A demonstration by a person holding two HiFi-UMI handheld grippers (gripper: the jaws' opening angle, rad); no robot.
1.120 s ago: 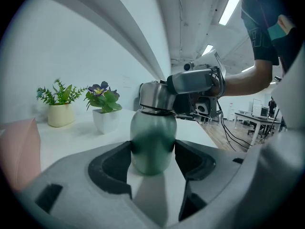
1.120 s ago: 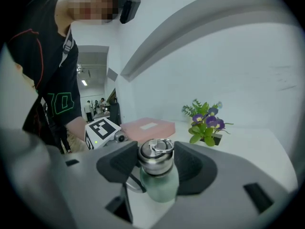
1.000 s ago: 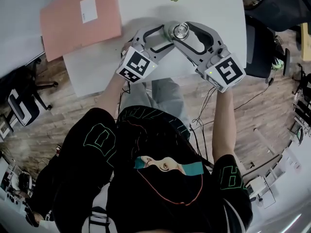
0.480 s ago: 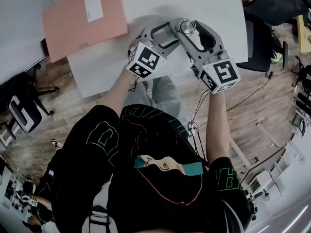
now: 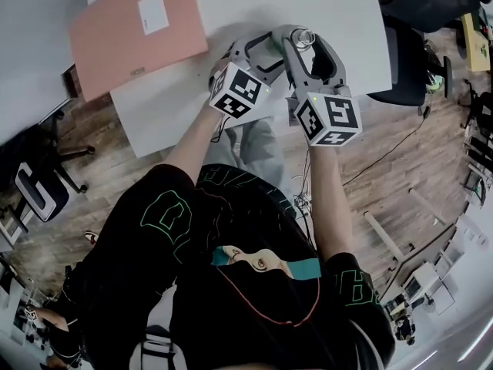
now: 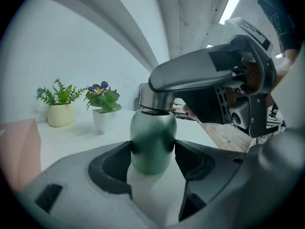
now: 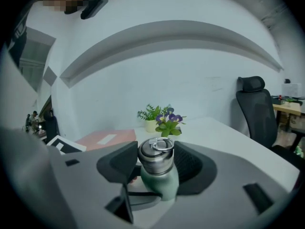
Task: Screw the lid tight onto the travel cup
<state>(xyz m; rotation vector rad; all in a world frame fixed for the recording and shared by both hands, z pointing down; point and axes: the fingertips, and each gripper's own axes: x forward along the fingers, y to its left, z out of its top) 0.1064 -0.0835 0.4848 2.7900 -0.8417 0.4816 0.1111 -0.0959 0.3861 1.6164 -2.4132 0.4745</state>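
Lid (image 5: pixel 303 37) overhead, green travel cup (image 6: pixel 151 142) gripper views

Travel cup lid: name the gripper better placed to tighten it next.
Right. The right gripper has its jaws closed on the steel lid from both sides, so a wrist roll would likely turn it. The left gripper clamps the green cup body lower down, suited to holding it steady.

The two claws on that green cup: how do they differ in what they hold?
The left claw grips the green body of the travel cup, while the right claw grips its steel lid. The left claw sits lower on the cup; the right claw sits higher, at the top. Both are closed on the same cup.
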